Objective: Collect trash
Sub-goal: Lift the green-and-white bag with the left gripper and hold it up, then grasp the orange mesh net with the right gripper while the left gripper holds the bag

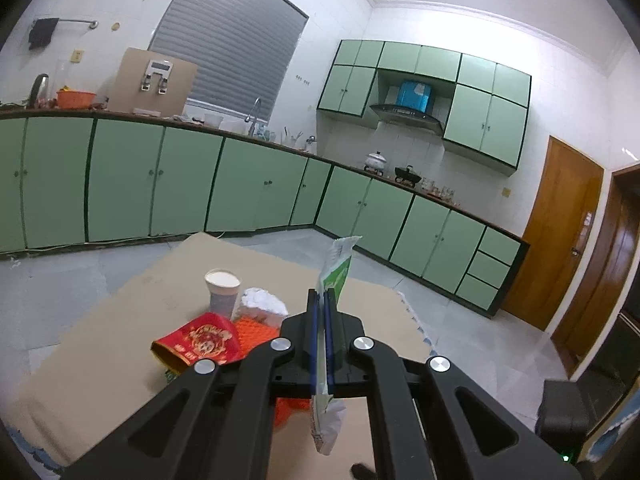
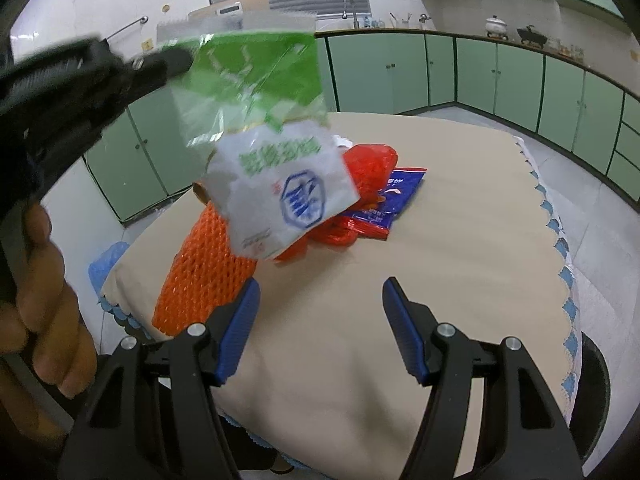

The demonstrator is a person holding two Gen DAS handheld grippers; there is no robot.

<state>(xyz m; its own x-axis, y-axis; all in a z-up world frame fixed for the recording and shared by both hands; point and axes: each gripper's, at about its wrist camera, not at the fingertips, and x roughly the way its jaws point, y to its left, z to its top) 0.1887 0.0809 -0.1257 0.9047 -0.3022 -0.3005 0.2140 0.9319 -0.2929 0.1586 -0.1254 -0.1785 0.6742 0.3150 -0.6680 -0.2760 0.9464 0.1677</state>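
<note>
You stand in a kitchen with white tiled walls (image 1: 120,4) and a pale grey floor (image 1: 60,292). At ten o'clock a window with a grey blind (image 1: 228,48) is above the long row of green cupboards (image 1: 120,176). At one o'clock, more green wall cupboards (image 1: 472,120) surround a range hood (image 1: 408,116). At three o'clock is a brown wooden door (image 1: 556,232).
</note>
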